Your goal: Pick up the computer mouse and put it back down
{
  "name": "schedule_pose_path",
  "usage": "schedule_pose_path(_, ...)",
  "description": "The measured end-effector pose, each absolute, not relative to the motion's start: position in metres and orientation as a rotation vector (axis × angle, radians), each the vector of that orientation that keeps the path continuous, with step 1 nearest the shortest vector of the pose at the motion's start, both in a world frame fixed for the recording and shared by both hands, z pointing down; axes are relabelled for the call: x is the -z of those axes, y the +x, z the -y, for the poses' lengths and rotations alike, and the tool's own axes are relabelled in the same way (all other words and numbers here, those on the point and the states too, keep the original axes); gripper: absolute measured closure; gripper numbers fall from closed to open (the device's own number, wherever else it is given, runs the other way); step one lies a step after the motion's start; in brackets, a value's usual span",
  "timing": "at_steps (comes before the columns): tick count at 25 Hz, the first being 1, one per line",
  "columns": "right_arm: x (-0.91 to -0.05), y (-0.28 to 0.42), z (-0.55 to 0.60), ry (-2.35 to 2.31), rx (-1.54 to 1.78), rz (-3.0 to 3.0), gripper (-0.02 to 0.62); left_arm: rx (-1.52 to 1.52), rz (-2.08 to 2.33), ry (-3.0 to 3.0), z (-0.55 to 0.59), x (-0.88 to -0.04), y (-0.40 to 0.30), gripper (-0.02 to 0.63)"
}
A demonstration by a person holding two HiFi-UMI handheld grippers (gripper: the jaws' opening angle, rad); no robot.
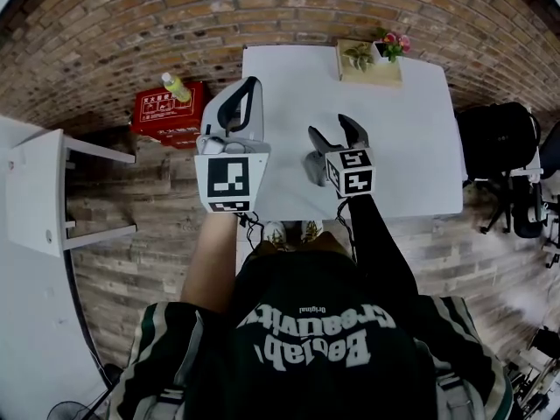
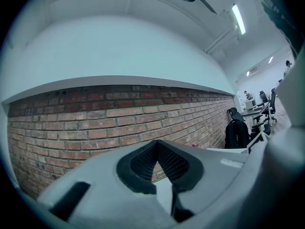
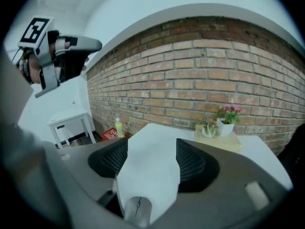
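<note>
on smooth white table (image 1: 411,147), rounded grey mouse (image 3: 137,209), r tongs (image 3: 151,161) wide, empty, l tongs (image 2: 156,147) pinched closed

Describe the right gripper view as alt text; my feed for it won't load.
The right gripper has its jaws apart, gripping nothing, above a gray mouse lying on the white table. Beyond are a wooden tray of potted plants, a brick wall and the left gripper at upper left.

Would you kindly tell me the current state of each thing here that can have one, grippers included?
left gripper: shut, empty.
right gripper: open, holding nothing.
computer mouse: lying on the white table, not held.
bottle: upright, capped.
flower pot: upright.
</note>
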State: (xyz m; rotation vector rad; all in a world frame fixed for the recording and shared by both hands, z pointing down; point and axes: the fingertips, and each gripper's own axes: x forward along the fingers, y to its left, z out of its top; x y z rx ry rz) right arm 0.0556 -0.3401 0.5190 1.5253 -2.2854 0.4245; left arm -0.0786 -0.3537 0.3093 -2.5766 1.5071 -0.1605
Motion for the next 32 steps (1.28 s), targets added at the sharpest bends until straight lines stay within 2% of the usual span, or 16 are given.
schedule_pose_path(11,-0.348,0.063,0.350,1.729,-0.038,2.493,0.262,0.138,-1.479,-2.586,0.353,-0.290,-0.069,0.600)
schedule_pose_path(17,-0.318,0.066,0.347,1.770,0.031,2.545,0.272,0.118,-1.469,-2.574,0.352,-0.280,-0.067,0.601)
schedule_pose_path(18,-0.317,0.066,0.346,1.767,0.038,2.547,0.285,0.117,-1.467,-2.572,0.351,-0.279,-0.067,0.600)
schedule_pose_path(23,-0.308,0.063,0.341,1.760,0.089,2.557,0.434,0.099,-1.465,-2.558,0.349,-0.271,-0.065,0.601)
schedule_pose_path(26,-0.299,0.069,0.337,1.800,0.133,2.540,0.583,0.083,-1.454,-2.551,0.346,-0.267,-0.061,0.600)
schedule_pose_path(32,-0.294,0.075,0.333,1.836,0.164,2.510,0.583,0.086,-1.443,-2.551,0.340,-0.266,-0.058,0.601)
